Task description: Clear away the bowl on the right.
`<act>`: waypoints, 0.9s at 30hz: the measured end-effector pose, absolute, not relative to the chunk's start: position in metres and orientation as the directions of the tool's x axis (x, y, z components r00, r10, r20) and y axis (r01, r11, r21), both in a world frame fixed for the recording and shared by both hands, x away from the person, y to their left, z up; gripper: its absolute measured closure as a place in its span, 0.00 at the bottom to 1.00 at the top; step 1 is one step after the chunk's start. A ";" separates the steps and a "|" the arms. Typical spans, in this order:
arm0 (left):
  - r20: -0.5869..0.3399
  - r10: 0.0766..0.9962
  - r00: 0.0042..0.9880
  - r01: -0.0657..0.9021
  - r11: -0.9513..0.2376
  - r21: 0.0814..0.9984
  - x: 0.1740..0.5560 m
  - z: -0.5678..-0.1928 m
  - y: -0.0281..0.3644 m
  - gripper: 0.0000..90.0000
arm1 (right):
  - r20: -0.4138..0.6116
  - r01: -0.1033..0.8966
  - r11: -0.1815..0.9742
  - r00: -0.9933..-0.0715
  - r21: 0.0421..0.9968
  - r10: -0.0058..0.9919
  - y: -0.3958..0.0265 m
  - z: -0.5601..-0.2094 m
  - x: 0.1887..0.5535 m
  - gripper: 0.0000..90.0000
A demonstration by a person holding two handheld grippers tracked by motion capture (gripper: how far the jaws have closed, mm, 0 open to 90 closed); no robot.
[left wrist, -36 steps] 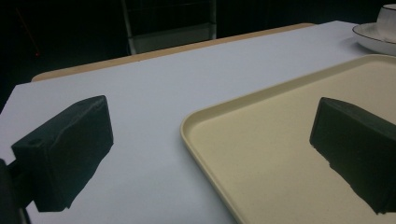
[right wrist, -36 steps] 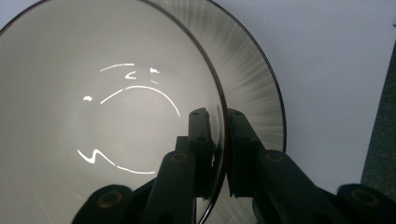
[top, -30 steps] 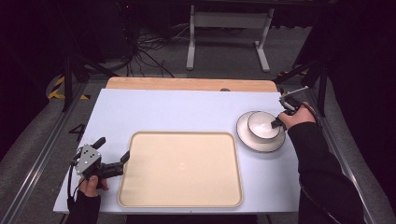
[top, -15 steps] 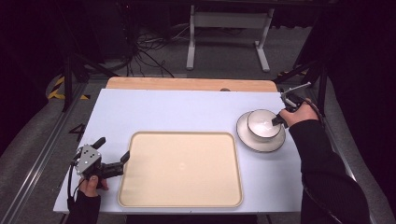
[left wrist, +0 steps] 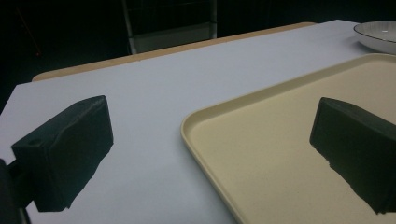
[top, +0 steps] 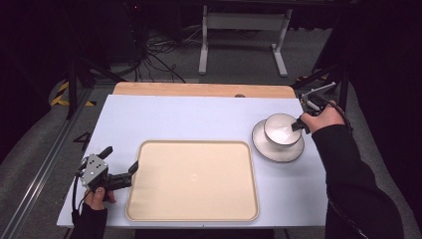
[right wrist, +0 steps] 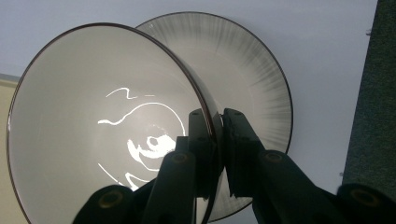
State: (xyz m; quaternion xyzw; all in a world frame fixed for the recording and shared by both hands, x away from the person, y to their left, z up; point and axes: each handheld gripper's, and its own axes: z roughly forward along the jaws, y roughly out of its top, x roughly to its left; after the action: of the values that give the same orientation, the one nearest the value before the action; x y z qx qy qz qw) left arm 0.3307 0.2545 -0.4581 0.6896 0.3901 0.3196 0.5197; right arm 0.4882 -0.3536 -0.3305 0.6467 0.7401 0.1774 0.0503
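From the high view, a big cream tray (top: 193, 181) is seen lying flat on the white table (top: 199, 119), toward the near edge. The left gripper (top: 121, 166) is held low at the tray's left edge, jaws spread wide with nothing between them. Over on the right side of the table, a white bowl (top: 280, 130) is pinched by its rim in the right gripper (top: 297, 125), and it's held right above a dark-rimmed saucer (top: 276, 149); whether they're touching can't really be told from up here. In the left gripper view, the two black jaws are seen set wide apart, one over bare table and the other over the tray (left wrist: 299, 140), with the saucer (left wrist: 377, 36) peeking in at the top right corner. In the right gripper view, the jaws are clamped tight on the bowl (right wrist: 102, 126) rim, one inside and one outside, and the bowl is tilted, with the saucer (right wrist: 252, 88) seen behind it.
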 end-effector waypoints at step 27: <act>0.036 0.870 0.491 0.208 -0.157 0.965 0.331 -0.458 0.254 0.00 | 0.195 0.932 0.174 -0.244 0.318 0.950 -0.310 -0.309 0.475 0.91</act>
State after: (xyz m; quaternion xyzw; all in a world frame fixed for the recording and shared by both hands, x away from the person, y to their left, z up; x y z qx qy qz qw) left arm 0.3307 0.2543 -0.4580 0.6906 0.3905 0.3191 0.5185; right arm 0.4745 -0.3097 -0.3093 0.6144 0.7659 0.1882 0.0239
